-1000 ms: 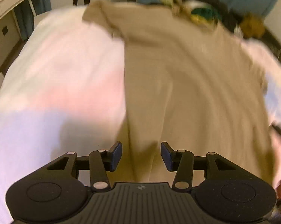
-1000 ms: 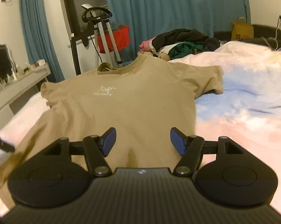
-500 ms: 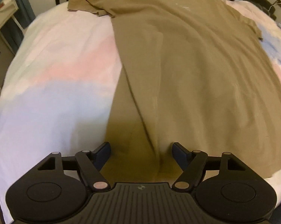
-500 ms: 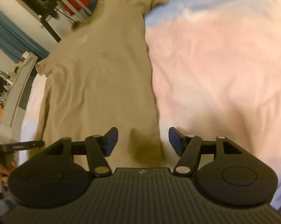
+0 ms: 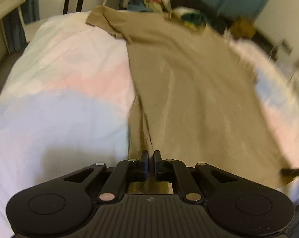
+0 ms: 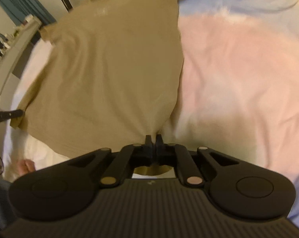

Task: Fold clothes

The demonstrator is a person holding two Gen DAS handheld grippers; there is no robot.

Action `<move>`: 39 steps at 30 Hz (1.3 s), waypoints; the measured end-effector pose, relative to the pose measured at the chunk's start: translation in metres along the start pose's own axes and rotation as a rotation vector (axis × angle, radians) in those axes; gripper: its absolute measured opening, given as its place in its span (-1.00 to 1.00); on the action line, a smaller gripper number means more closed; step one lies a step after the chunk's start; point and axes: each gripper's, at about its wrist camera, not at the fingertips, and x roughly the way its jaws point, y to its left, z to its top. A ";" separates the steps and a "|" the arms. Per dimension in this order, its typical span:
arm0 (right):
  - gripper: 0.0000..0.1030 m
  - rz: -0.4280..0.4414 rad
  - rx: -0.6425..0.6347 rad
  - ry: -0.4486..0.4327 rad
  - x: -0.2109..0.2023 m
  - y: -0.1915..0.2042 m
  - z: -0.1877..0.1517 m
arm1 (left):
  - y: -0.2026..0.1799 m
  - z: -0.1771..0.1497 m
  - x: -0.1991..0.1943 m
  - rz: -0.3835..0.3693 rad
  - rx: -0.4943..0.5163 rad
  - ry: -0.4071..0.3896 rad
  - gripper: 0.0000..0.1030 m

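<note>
Now | left gripper (image 5: pixel 151 154), right gripper (image 6: pixel 154 138) | pinching tan T-shirt (image 6: pixel 109 65) hem

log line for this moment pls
left tool: shut on tan t-shirt hem | right tool: shut on hem | t-shirt on bed

Black ribbed hand-held gripper (image 5: pixel 151 152) (silver rivets)

Dim warm light, motion blur, fisheye edges.
</note>
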 end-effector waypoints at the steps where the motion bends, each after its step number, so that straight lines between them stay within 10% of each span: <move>1: -0.89 0.006 -0.004 -0.020 -0.011 -0.001 0.004 | 0.006 0.000 -0.005 -0.049 -0.054 -0.002 -0.90; 9: -0.90 0.018 -0.115 -0.108 -0.079 0.002 0.025 | 0.043 -0.017 -0.049 -0.242 -0.326 -0.001 -0.92; 20: -0.83 -0.035 -0.118 -0.005 -0.044 -0.013 -0.009 | 0.063 -0.024 -0.017 0.002 -0.249 0.072 -0.91; 24: -0.74 -0.048 -0.100 -0.074 -0.053 -0.017 -0.010 | 0.042 -0.016 -0.036 0.084 -0.112 0.005 -0.21; 26: 0.08 -0.045 -0.096 -0.134 -0.064 -0.019 -0.008 | 0.023 -0.005 -0.043 0.127 -0.047 -0.055 0.08; 28: 0.47 -0.023 -0.095 -0.200 -0.070 -0.020 -0.006 | 0.001 0.004 -0.051 0.146 0.005 -0.120 0.25; 39: 0.45 0.183 0.243 -0.525 -0.027 -0.050 0.054 | -0.164 0.041 -0.032 0.081 0.099 -0.420 0.95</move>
